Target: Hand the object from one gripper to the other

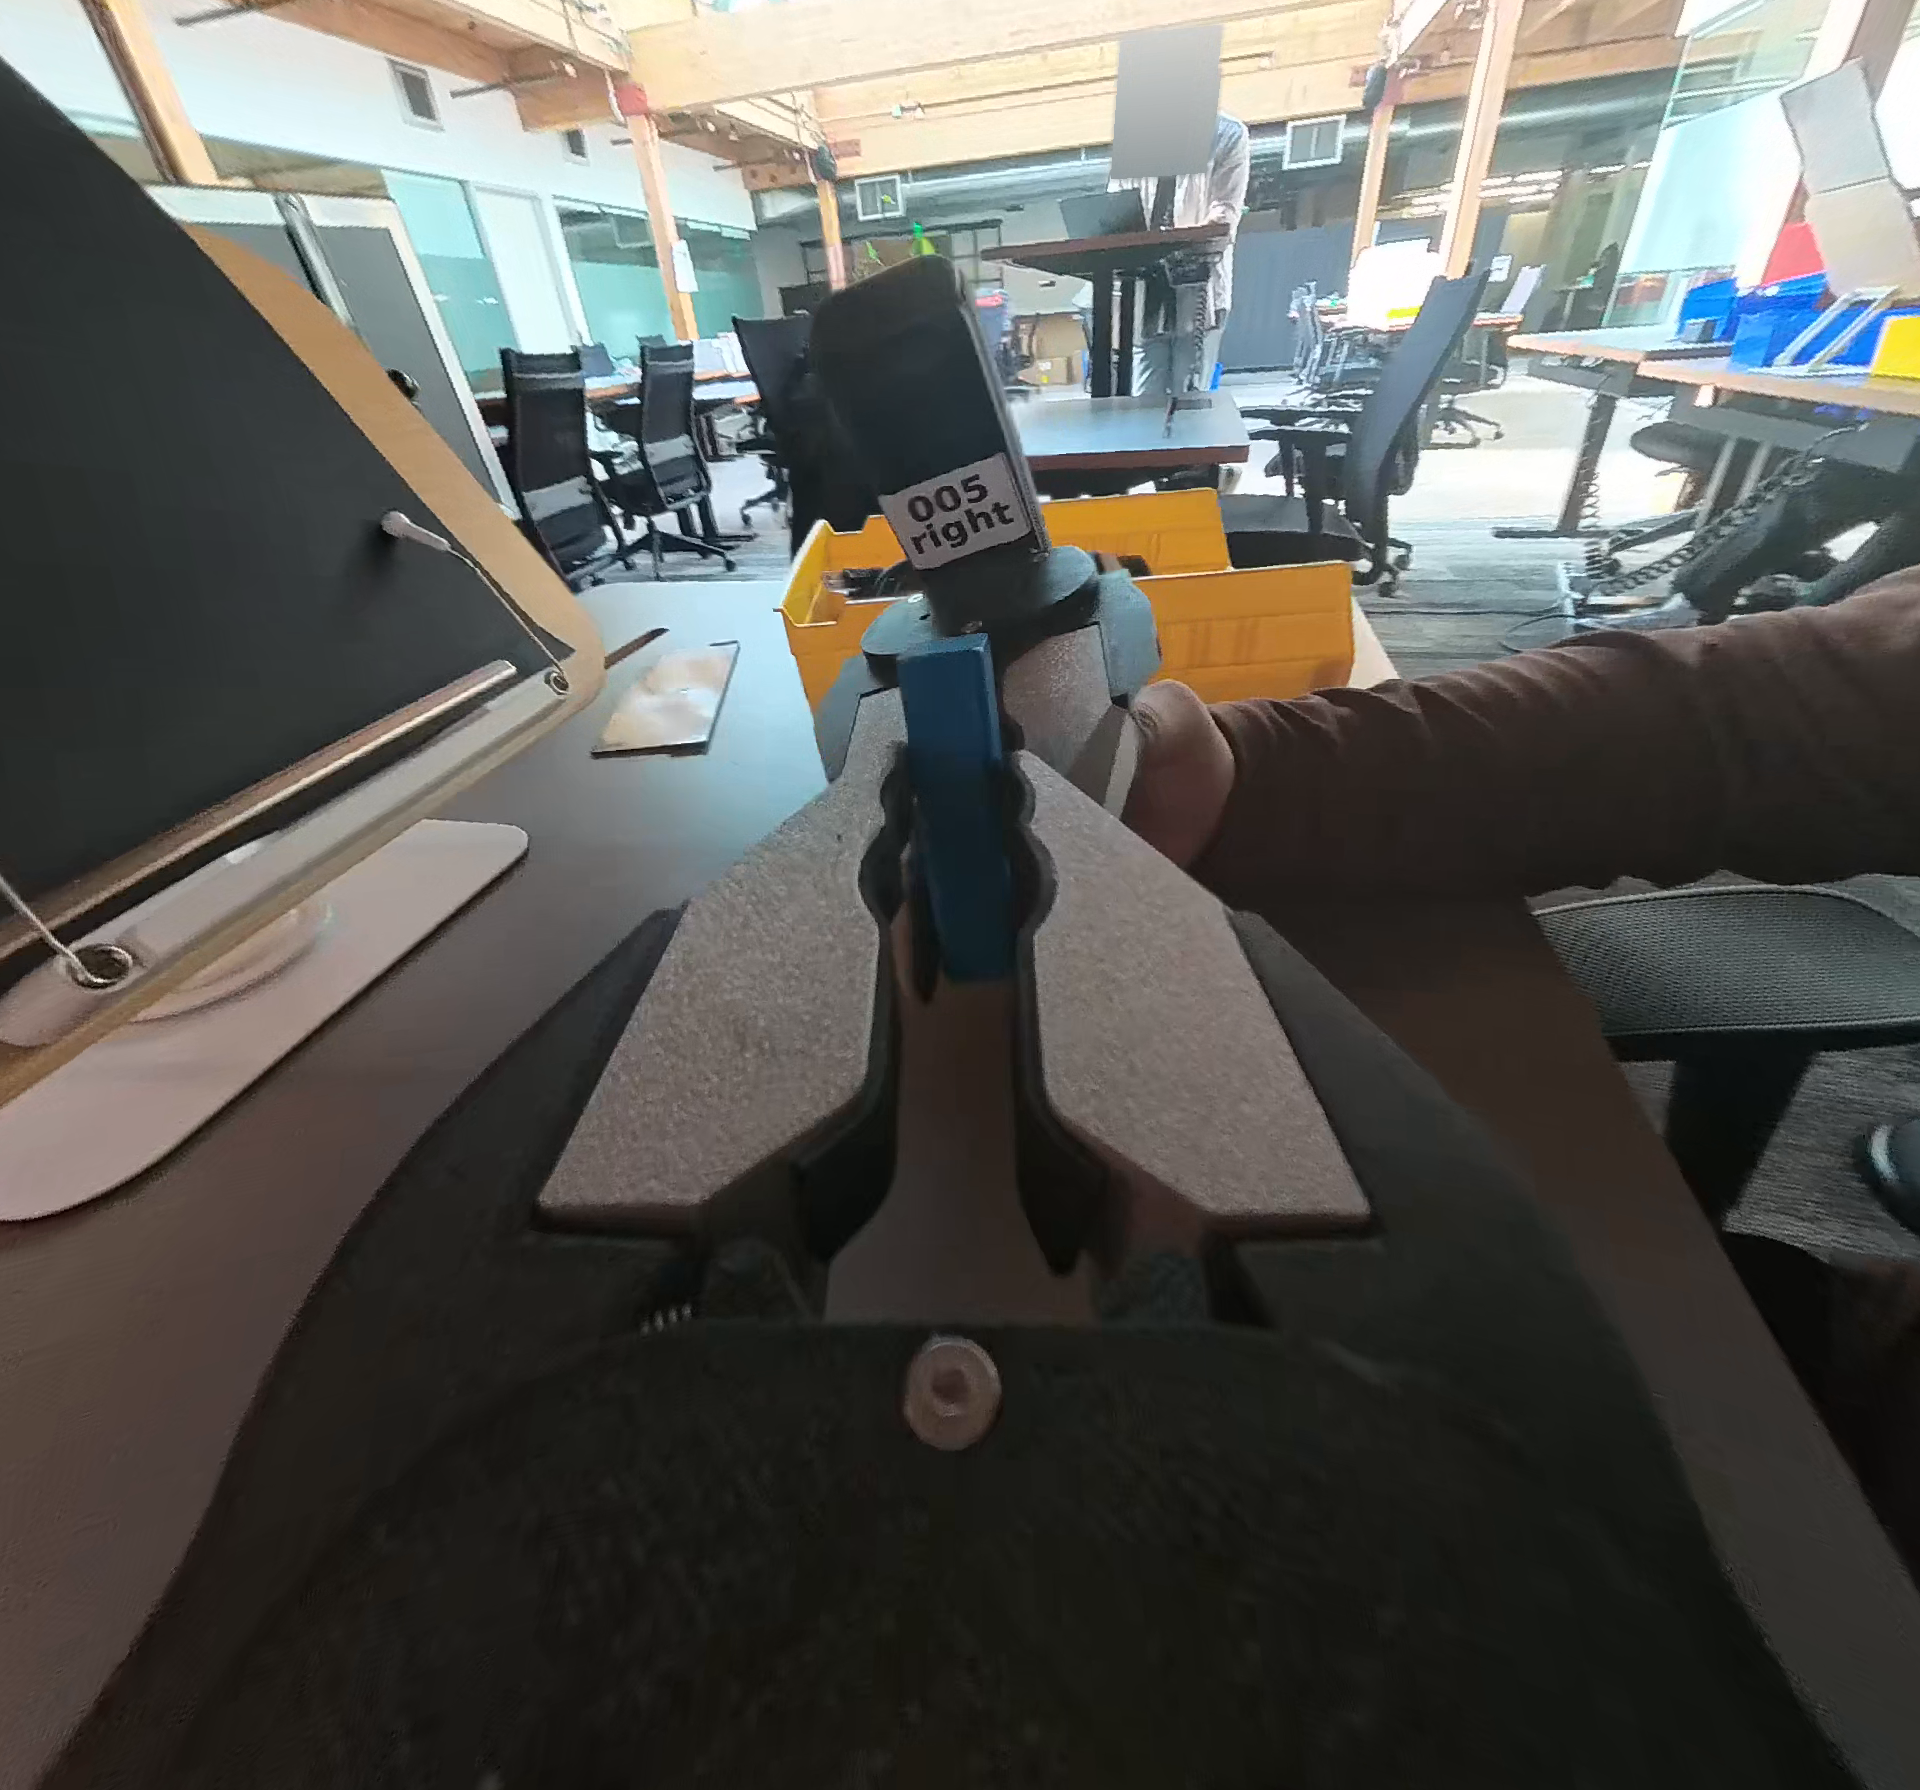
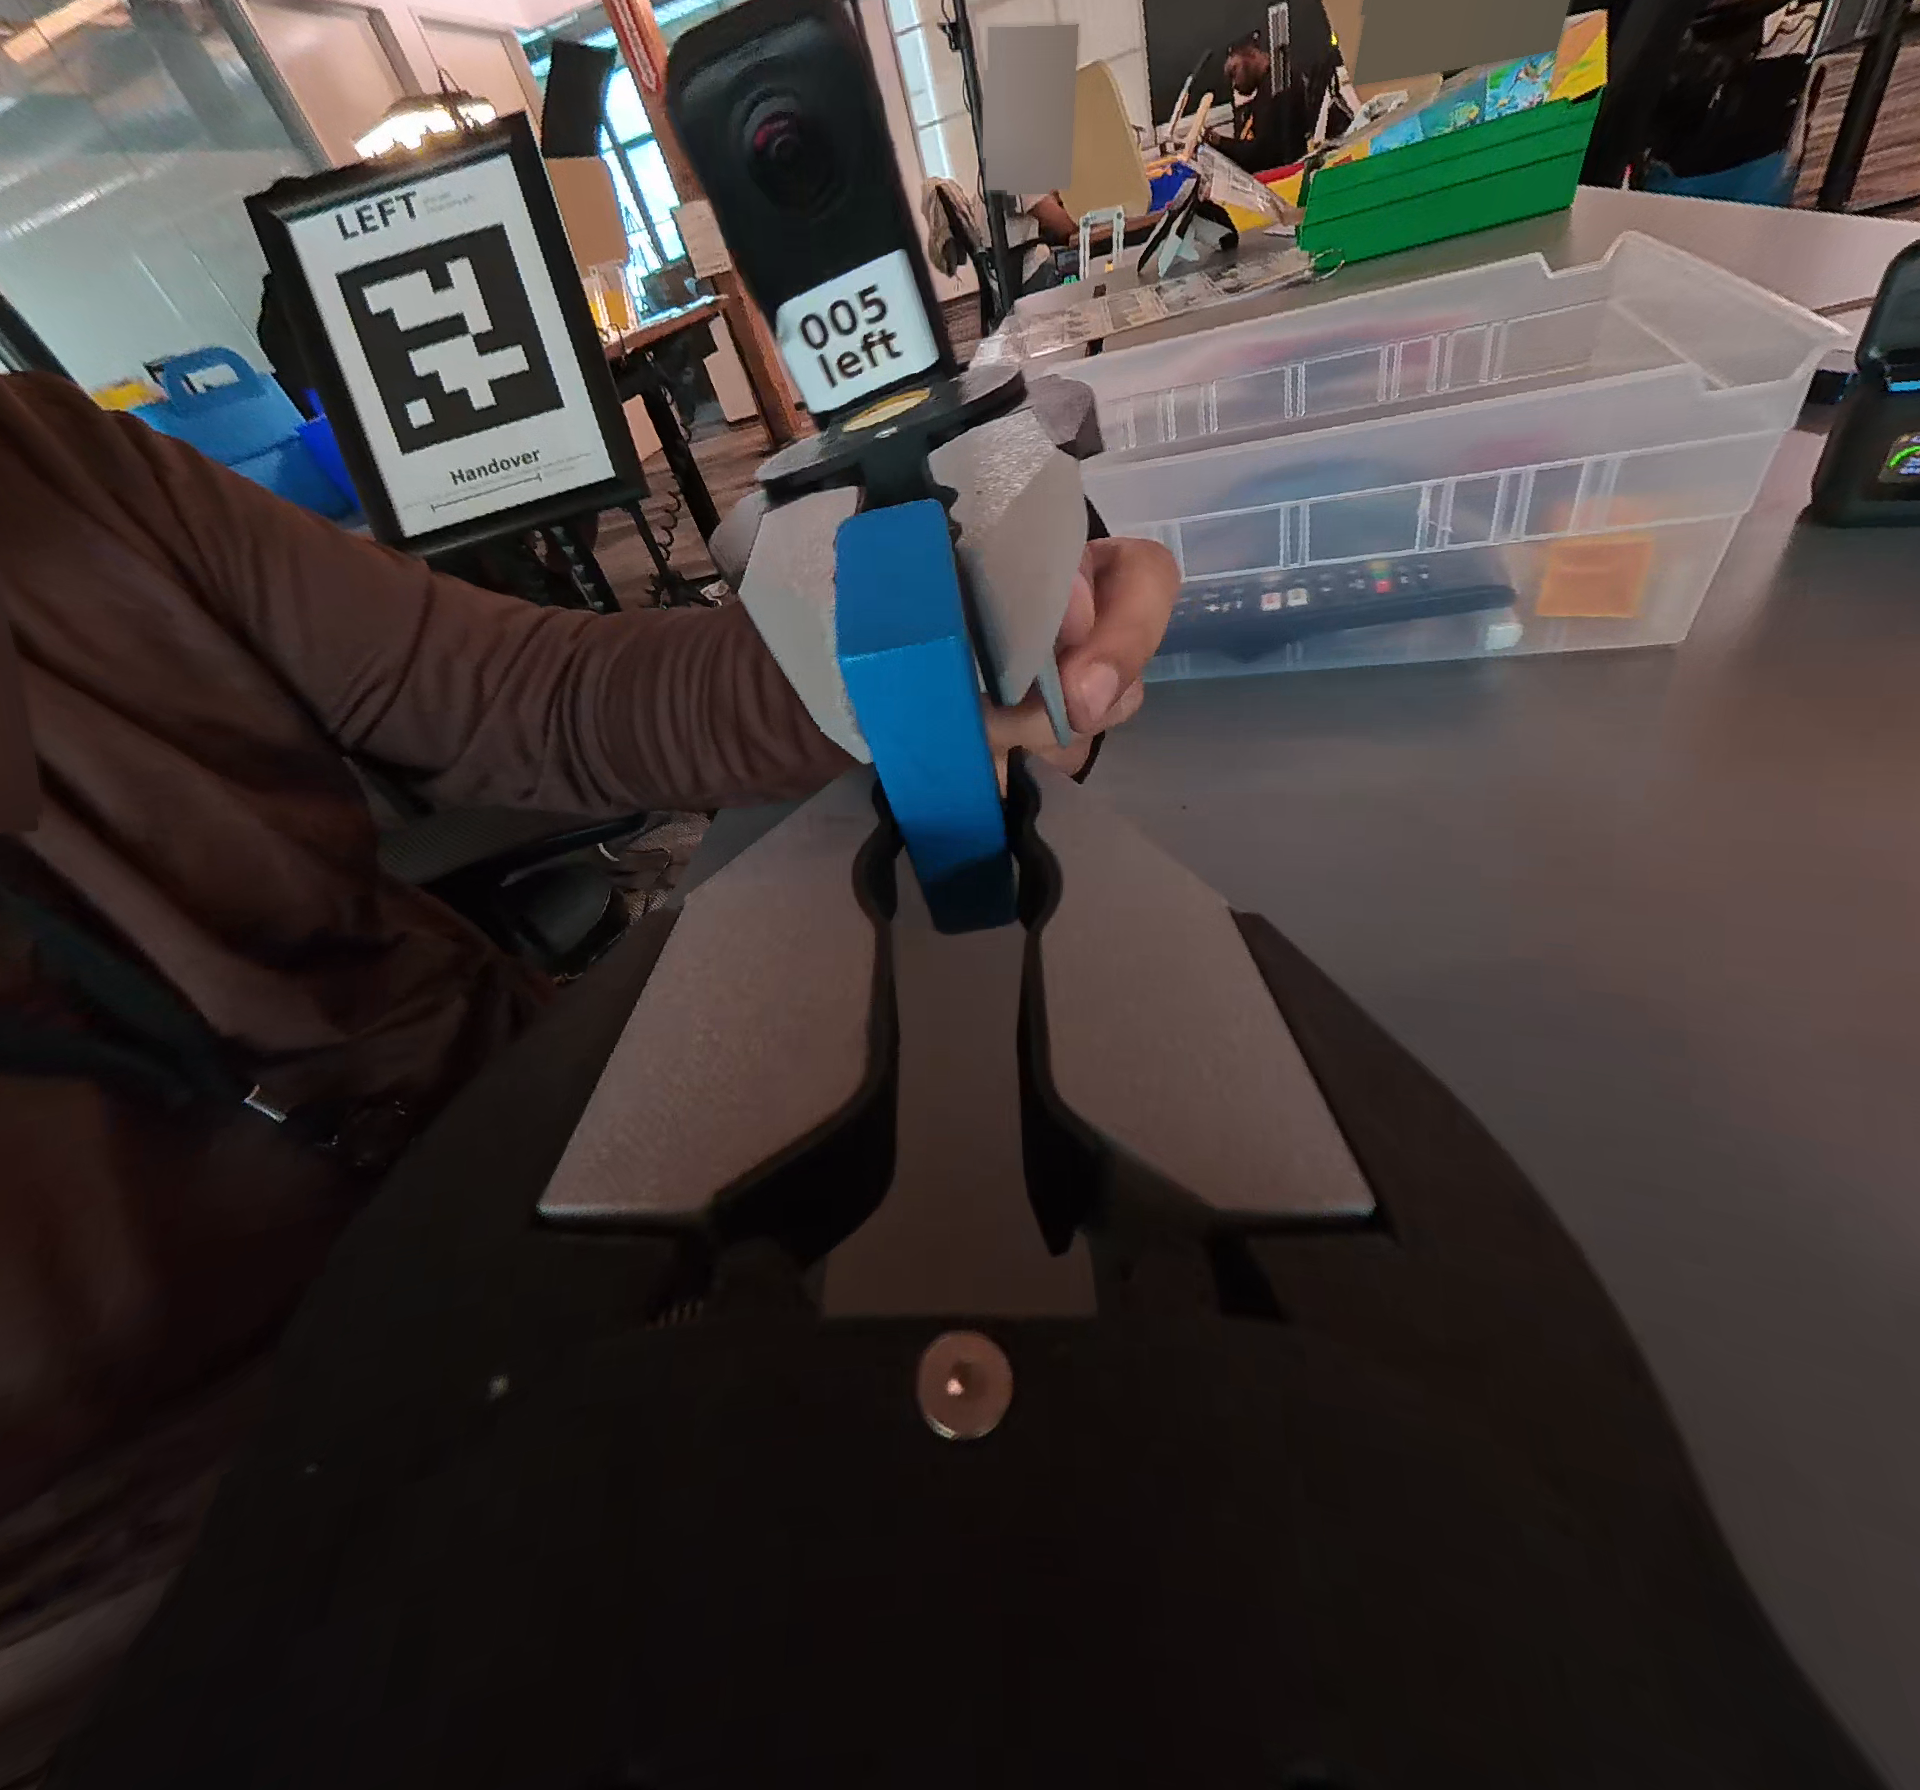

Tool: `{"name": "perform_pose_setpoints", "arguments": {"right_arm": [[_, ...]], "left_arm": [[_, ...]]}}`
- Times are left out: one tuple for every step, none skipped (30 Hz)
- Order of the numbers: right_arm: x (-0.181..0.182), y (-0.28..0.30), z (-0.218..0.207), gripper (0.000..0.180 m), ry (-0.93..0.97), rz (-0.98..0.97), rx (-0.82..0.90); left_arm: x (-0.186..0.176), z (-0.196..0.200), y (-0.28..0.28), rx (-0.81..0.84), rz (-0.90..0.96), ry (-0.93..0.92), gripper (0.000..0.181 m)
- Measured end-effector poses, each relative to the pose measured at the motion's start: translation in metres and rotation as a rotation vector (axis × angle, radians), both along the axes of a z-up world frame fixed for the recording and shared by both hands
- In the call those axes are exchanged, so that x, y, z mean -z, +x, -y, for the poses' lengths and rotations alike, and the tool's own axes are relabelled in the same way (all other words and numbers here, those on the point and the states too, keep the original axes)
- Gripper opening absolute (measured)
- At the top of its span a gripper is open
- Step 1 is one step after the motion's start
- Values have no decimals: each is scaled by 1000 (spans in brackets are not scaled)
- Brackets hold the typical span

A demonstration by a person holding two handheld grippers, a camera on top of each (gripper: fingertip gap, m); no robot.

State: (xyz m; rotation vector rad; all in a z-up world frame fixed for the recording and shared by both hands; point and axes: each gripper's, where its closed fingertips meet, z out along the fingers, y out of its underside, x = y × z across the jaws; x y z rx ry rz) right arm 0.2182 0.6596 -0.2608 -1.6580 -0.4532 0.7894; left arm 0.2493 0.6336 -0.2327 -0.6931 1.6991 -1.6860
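A blue rectangular block (image 1: 951,753) is held in mid-air between the two grippers, which face each other. My left gripper (image 1: 956,805) is shut on the near end of the block. The right gripper (image 1: 966,660), opposite in this view, closes on the far end, held by a hand in a brown sleeve (image 1: 1507,753). In the right wrist view my right gripper (image 2: 951,847) is shut on the block's (image 2: 909,701) lower end. The left gripper (image 2: 904,535) clamps its upper end there. Both hold it above the dark table (image 2: 1558,909).
A yellow bin (image 1: 1247,618) stands on the table behind the grippers and a tilted black board on a stand (image 1: 208,545) to the left. A clear plastic bin (image 2: 1455,452), a green bin (image 2: 1444,182) and a framed sign (image 2: 447,338) stand beyond. Office chairs stand farther off. My right fingertips sit around 4 centimeters from my left ones.
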Motion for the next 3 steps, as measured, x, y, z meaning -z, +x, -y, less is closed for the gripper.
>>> {"name": "perform_pose_setpoints", "arguments": {"right_arm": [[1, 1, 0, 16, -4, 3, 1], [3, 1, 1, 16, -8, 7, 0], [4, 1, 1, 16, -12, 9, -1]], "left_arm": [[1, 0, 1, -4, 2, 3, 13], [2, 1, 1, 0, -5, -1, 13], [3, 1, 1, 9, -17, -13, 13]]}}
